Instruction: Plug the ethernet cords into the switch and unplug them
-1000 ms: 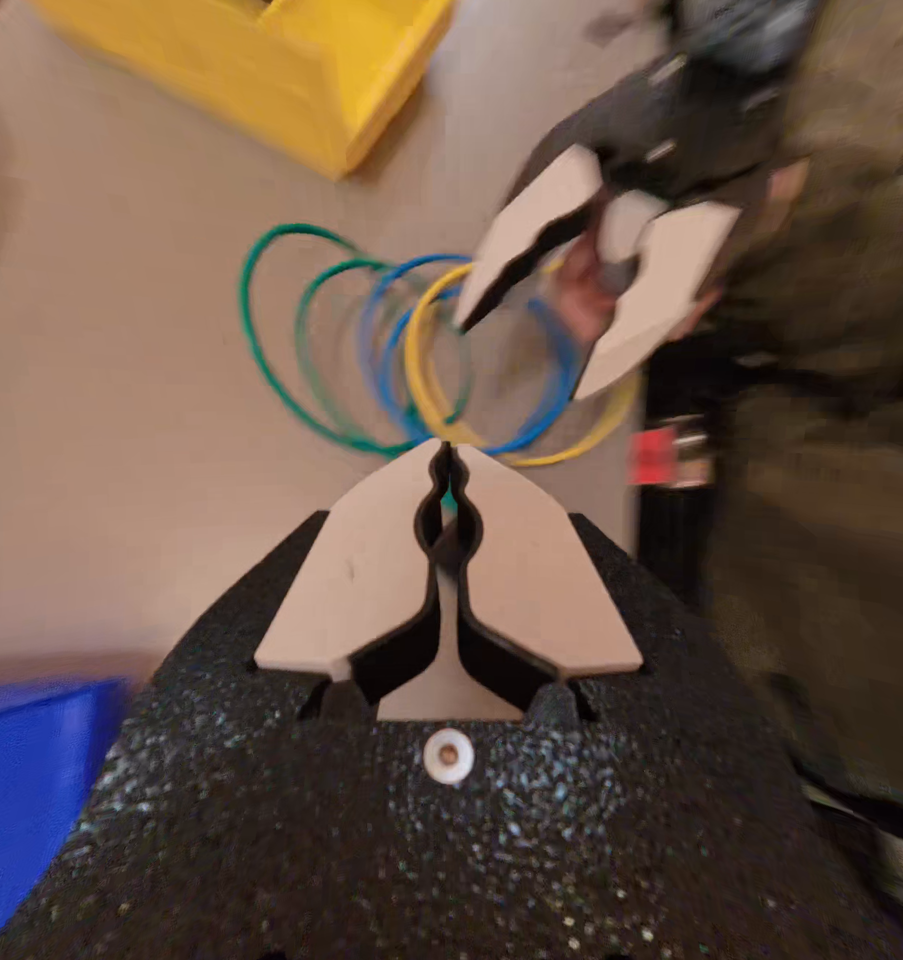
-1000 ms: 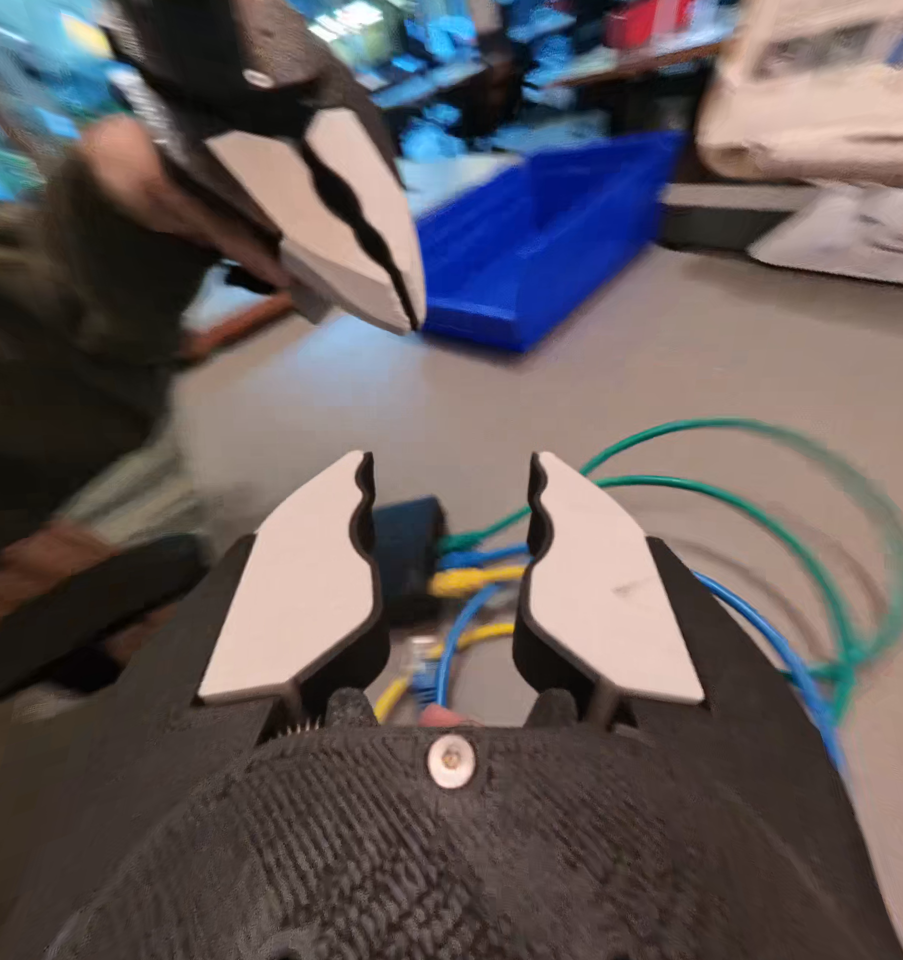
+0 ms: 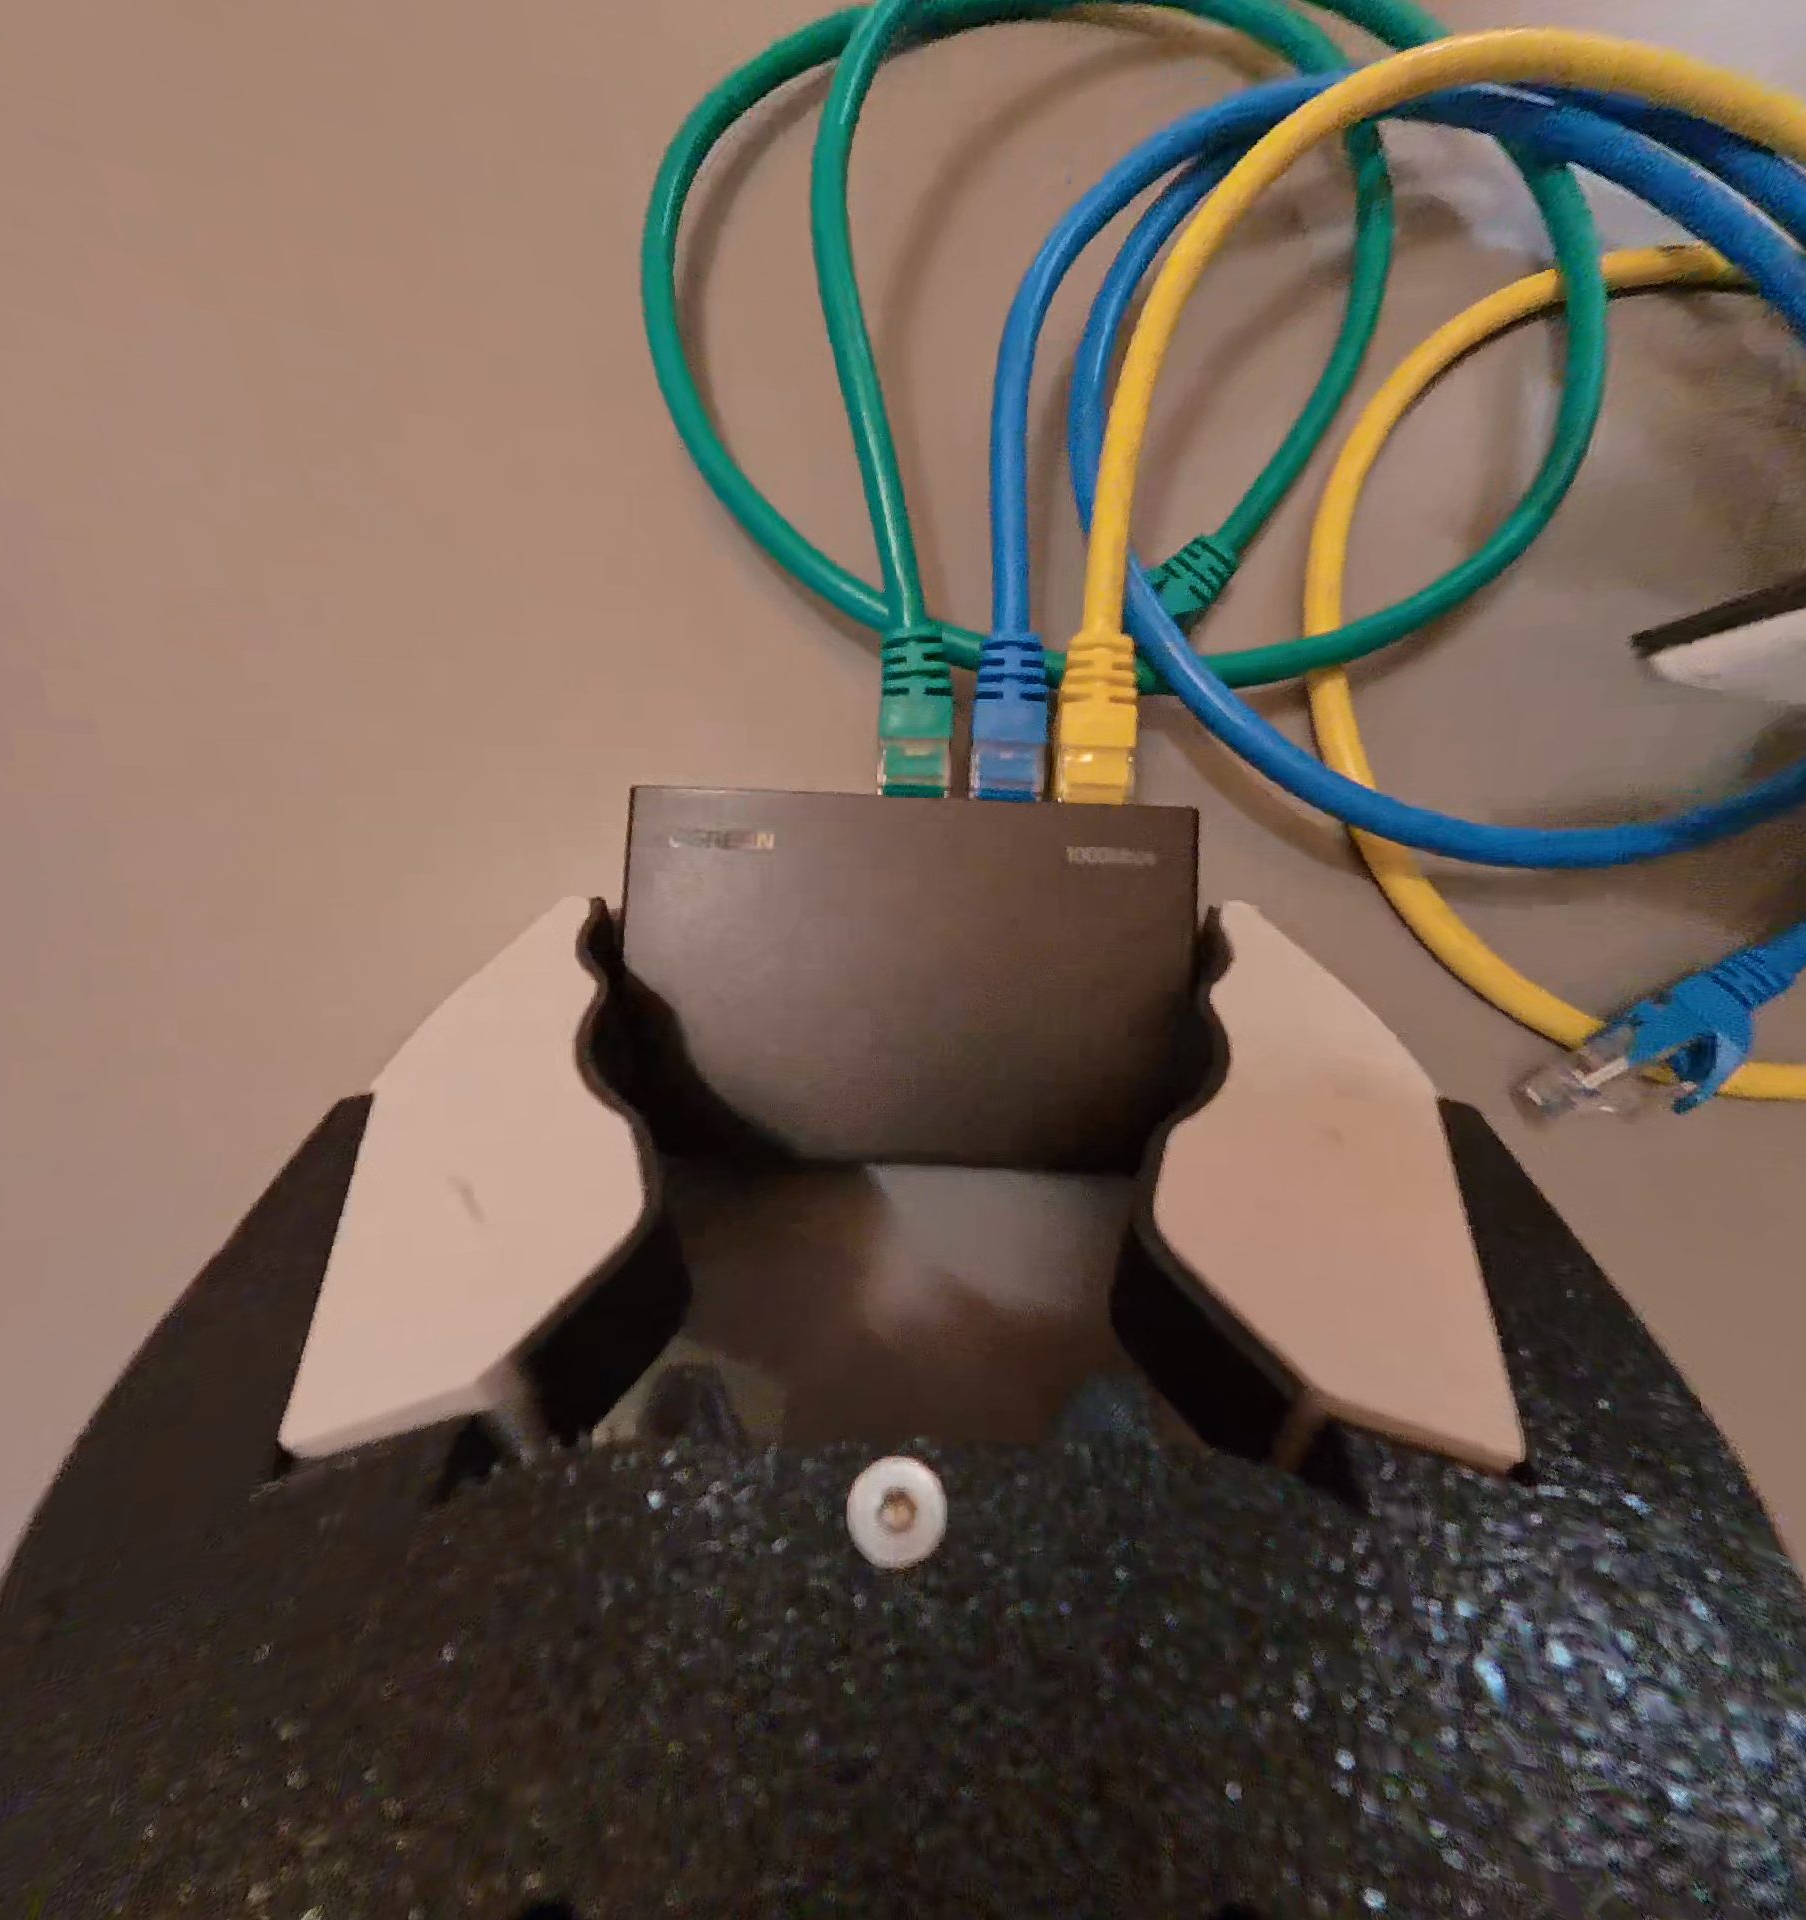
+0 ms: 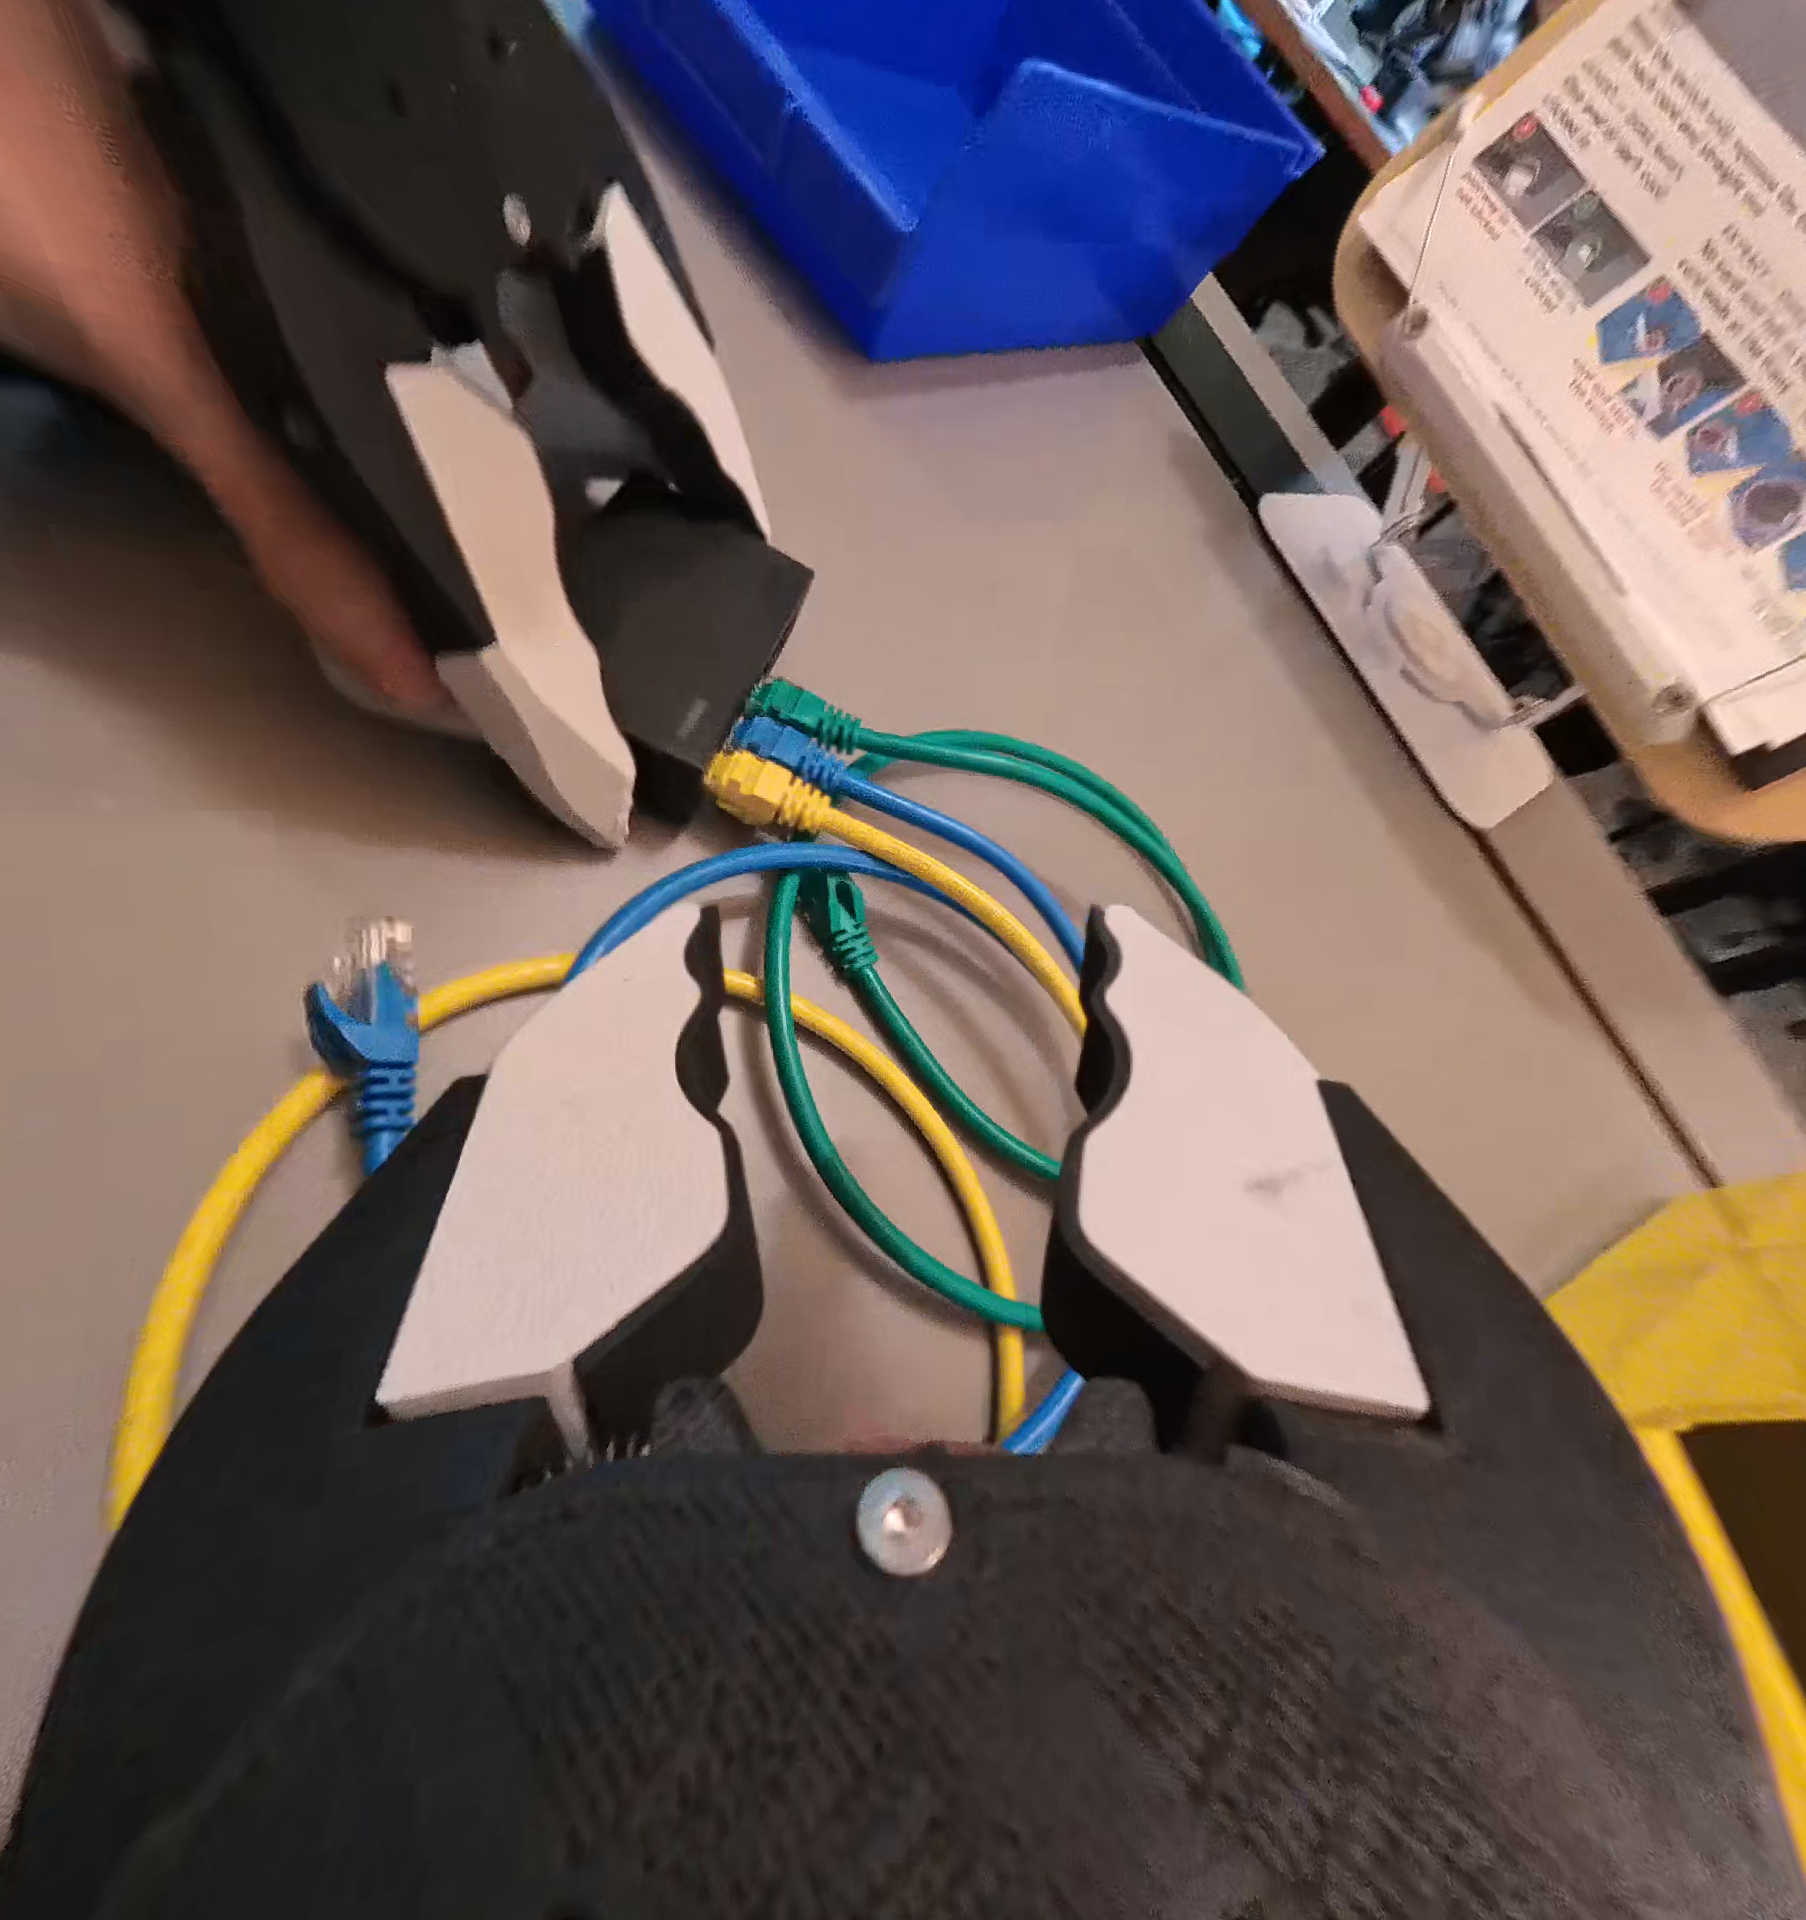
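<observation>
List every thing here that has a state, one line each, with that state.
switch: flat on the table, gripped at its sides by the left gripper
green plug: in a port
blue plug: in a port
yellow plug: in a port
loose blue plug: unplugged, lying across the yellow cord
loose green plug: unplugged, on the table
right gripper: open, empty, above the cords
blue bin: shows nothing inside

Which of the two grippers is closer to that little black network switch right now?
Left. The left gripper has its fingers on either side of the network switch, gripping it. The right gripper hangs open, apart from the switch, above the cable loops beyond the plugged connectors.
</observation>
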Demonstrator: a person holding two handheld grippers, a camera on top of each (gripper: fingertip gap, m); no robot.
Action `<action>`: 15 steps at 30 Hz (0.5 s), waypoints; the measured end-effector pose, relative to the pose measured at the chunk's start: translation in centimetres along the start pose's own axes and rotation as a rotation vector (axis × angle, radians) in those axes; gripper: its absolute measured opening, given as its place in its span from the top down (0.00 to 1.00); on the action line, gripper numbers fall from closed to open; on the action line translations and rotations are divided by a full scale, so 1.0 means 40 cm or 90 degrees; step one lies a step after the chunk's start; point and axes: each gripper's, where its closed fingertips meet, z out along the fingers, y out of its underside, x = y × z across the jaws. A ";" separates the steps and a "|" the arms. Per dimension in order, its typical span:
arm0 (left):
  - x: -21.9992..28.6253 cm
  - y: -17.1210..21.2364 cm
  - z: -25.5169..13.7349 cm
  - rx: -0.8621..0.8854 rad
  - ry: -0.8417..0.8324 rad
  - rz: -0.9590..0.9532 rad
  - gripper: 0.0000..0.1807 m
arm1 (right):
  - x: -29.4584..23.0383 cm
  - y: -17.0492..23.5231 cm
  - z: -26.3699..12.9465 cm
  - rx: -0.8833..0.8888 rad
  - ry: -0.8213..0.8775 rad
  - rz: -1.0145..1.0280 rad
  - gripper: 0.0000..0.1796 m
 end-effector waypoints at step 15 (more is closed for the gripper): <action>0.070 -0.133 -0.137 0.112 0.234 -0.015 0.44 | -0.007 -0.073 0.060 0.011 0.178 -0.359 0.69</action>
